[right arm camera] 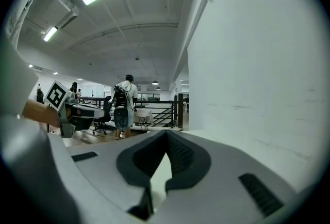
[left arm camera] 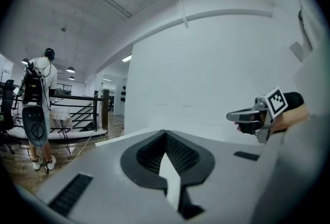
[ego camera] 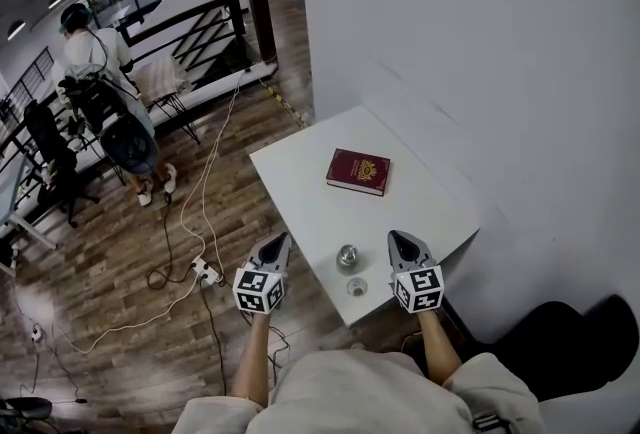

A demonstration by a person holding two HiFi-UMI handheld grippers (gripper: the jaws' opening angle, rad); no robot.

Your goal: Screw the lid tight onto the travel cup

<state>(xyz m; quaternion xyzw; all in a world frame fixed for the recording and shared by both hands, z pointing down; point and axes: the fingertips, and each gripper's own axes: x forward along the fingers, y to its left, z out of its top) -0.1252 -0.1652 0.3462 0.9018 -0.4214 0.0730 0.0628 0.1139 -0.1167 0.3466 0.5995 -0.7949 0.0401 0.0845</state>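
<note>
**Start condition: cup and lid apart, both grippers closed and empty**

The white table (ego camera: 300,182) occupies the centre of the head view, set against a white wall. A person (ego camera: 100,72) stands well apart on the wooden floor at the upper left. A dark red book (ego camera: 358,171) lies on the table above centre, away from the work area.

The left gripper (ego camera: 279,244) and the right gripper (ego camera: 400,242) are held over the table's near edge, at lower centre. Each gripper view shows its jaws pressed together with nothing between them.

The travel cup (ego camera: 347,257), a small metallic body, stands upright between the two grippers. The lid (ego camera: 357,287), a small pale disc, lies on the table just below the cup in the frame, apparently not touching it.

Assessment: the screwing step has not begun, and no part is held. The next move calls for:
- spreading both pairs of jaws;
- steadying the cup with one gripper;
- taking the lid by its rim with the other;
- seating the lid level on the cup mouth before turning.

A tilted lid risks cross-threading.
</note>
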